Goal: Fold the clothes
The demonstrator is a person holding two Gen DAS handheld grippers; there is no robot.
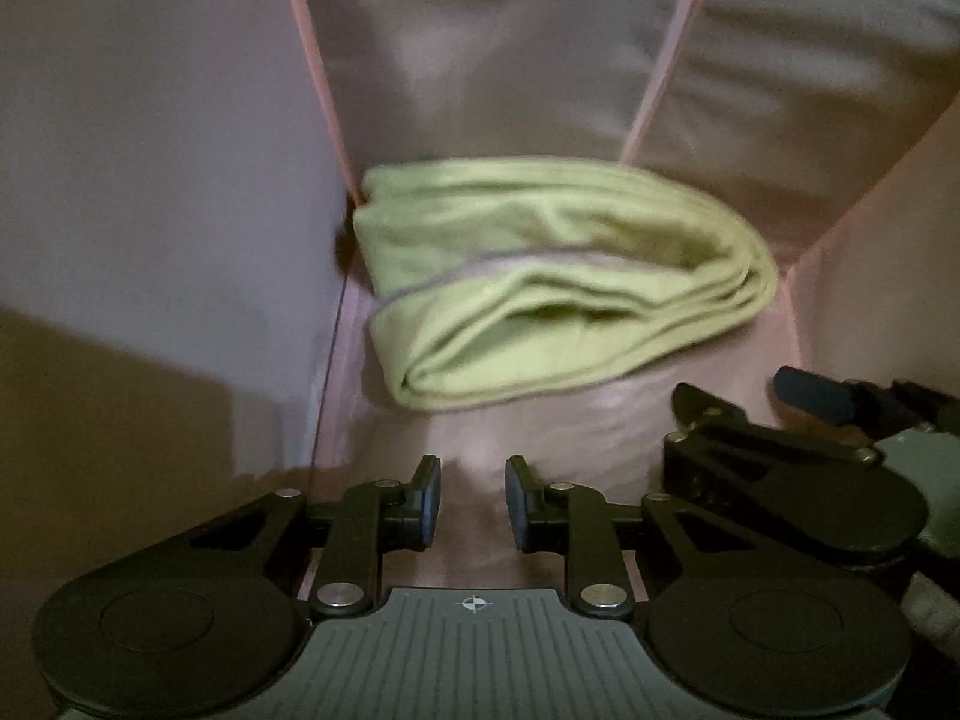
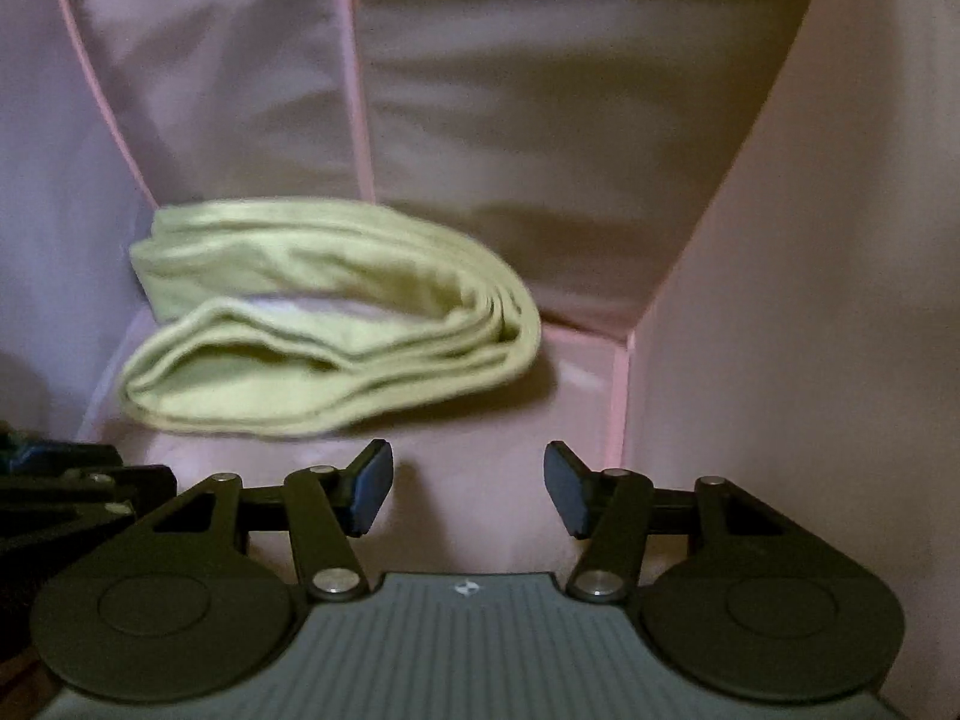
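Against the left wall of a pink fabric bin [image 2: 750,240], a folded green garment [image 1: 540,276] lies on the floor, both claws empty.

From the left: the bundle's loose front layers gape and could spring apart if nudged; the left claw [image 1: 472,501] stands narrowly parted just before it, the right claw [image 2: 468,489] wider, near the right wall, where it could snag.

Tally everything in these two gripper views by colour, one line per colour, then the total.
Yellow-green: 1, the folded cloth lying in the bin.
Pink: 1, the fabric bin around it.
Black: 2, the left gripper and the right gripper, both with jaws apart and holding nothing.
Total: 4
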